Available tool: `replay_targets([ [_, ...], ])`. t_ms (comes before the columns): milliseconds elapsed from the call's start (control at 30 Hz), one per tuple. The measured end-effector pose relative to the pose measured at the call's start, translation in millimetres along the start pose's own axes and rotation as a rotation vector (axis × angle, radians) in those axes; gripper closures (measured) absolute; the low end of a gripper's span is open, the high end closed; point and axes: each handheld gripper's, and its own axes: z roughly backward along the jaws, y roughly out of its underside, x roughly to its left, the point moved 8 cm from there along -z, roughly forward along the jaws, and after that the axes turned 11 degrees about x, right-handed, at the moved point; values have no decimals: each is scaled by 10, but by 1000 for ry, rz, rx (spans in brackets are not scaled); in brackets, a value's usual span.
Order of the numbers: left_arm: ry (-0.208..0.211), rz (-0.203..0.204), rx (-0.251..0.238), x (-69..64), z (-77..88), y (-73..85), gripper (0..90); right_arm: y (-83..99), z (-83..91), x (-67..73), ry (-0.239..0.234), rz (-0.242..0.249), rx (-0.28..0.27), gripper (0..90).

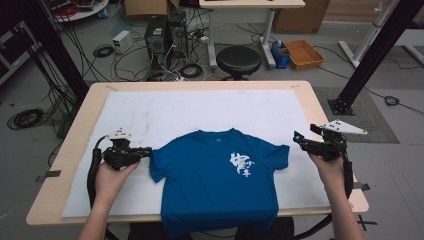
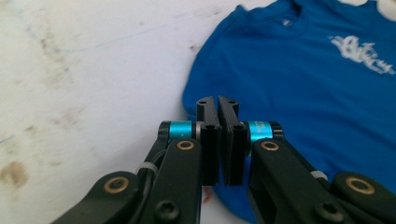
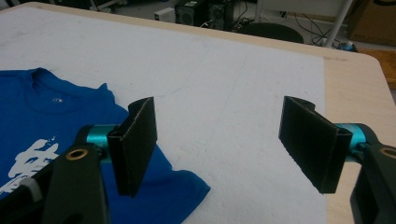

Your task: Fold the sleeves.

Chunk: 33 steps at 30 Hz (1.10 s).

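Note:
A blue T-shirt (image 1: 215,175) with white print lies flat on the white mat (image 1: 200,107), its hem hanging over the table's near edge. My left gripper (image 1: 148,150) is at the shirt's left sleeve (image 1: 159,162). In the left gripper view its jaws (image 2: 217,103) are pressed together over the sleeve's edge (image 2: 201,88), pinching the cloth. My right gripper (image 1: 298,140) hovers just off the right sleeve (image 1: 280,155). Its jaws (image 3: 217,112) stand wide apart with only bare mat between them, and the sleeve tip (image 3: 182,186) lies by its left jaw.
The mat covers most of a light wooden table (image 1: 75,130). Beyond the far edge stand a black stool (image 1: 238,60), computer towers (image 1: 165,32) and loose cables on the floor. A black frame post (image 1: 375,55) rises at the right.

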Motion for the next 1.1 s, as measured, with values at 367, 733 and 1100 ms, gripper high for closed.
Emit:
replay_targets([
  [367, 30, 17, 1, -247, 43, -185, 874, -8, 10, -1, 1, 1, -3, 276],
  [733, 35, 39, 2, -464, -26, -346, 874, -7, 14, 0, 1, 1, -2, 276],
  [1100, 37, 39, -35, -669, -243, -505, 874, -8, 14, -5, 0, 4, -2, 276],
])
